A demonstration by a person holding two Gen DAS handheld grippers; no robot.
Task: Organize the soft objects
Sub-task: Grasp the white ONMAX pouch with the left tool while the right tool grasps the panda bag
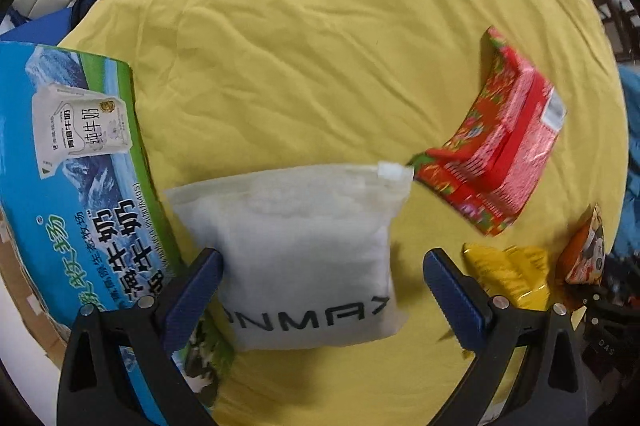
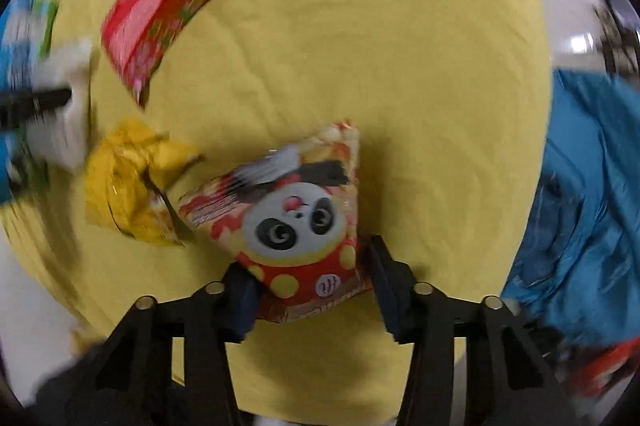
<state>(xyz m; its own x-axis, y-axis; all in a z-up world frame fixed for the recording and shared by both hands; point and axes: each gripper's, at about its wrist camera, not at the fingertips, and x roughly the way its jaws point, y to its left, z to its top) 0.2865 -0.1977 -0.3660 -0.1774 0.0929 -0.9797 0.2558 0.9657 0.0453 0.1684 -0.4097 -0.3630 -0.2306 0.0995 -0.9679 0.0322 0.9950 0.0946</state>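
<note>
On the yellow-clothed tabletop (image 1: 320,38), the left hand-held gripper (image 1: 322,276) has its fingers spread wide around a white pouch (image 1: 304,250), which lies just beside a blue milk carton box (image 1: 68,166). The right hand-held gripper (image 2: 310,286) clamps the bottom edge of a panda snack bag (image 2: 296,210). A crumpled yellow packet (image 2: 128,186) sits just left of it, with a red patterned packet (image 2: 160,10) farther back.

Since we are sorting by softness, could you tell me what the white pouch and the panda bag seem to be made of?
White pouch: likely matte non-woven fabric; its dull, fuzzy surface bulges softly. Panda bag: probably glossy printed plastic film, puffed up and shiny at its crimped edge.
</note>
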